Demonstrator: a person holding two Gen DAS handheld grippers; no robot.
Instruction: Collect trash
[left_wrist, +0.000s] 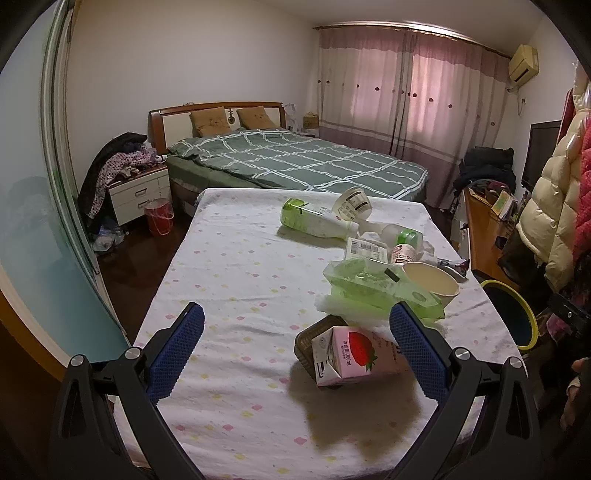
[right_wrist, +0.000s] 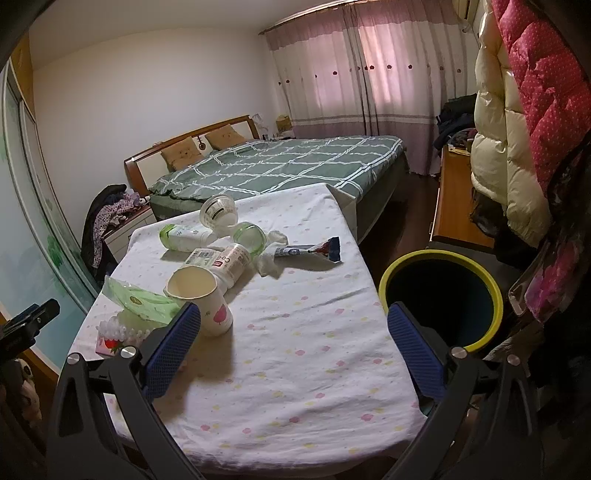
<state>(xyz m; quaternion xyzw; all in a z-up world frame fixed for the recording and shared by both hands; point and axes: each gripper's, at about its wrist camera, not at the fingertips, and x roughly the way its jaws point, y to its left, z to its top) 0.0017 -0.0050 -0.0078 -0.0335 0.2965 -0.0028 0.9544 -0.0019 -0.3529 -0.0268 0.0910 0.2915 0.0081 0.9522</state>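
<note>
Trash lies on a table with a dotted white cloth (left_wrist: 236, 288). My left gripper (left_wrist: 295, 328) is open and empty, with a pink strawberry milk carton (left_wrist: 351, 354) just inside its right finger, leaning on a dark plastic tray (left_wrist: 314, 332). Beyond lie a green wet-wipe pack (left_wrist: 373, 284), a paper cup (left_wrist: 432, 282), a green-capped bottle (left_wrist: 317, 219) and a clear cup (left_wrist: 352, 203). My right gripper (right_wrist: 293, 328) is open and empty above the cloth (right_wrist: 295, 350). The paper cup (right_wrist: 201, 295) stands by its left finger. A yellow-rimmed bin (right_wrist: 443, 295) stands to the right of the table.
A snack wrapper (right_wrist: 314, 251), crumpled tissue (right_wrist: 269, 264) and a yoghurt cup (right_wrist: 232, 260) lie mid-table. A bed (left_wrist: 295, 158) stands behind. Coats (right_wrist: 517, 129) hang at the right. A wooden desk (right_wrist: 454, 199) is beyond the bin. A nightstand (left_wrist: 138, 192) is at the left.
</note>
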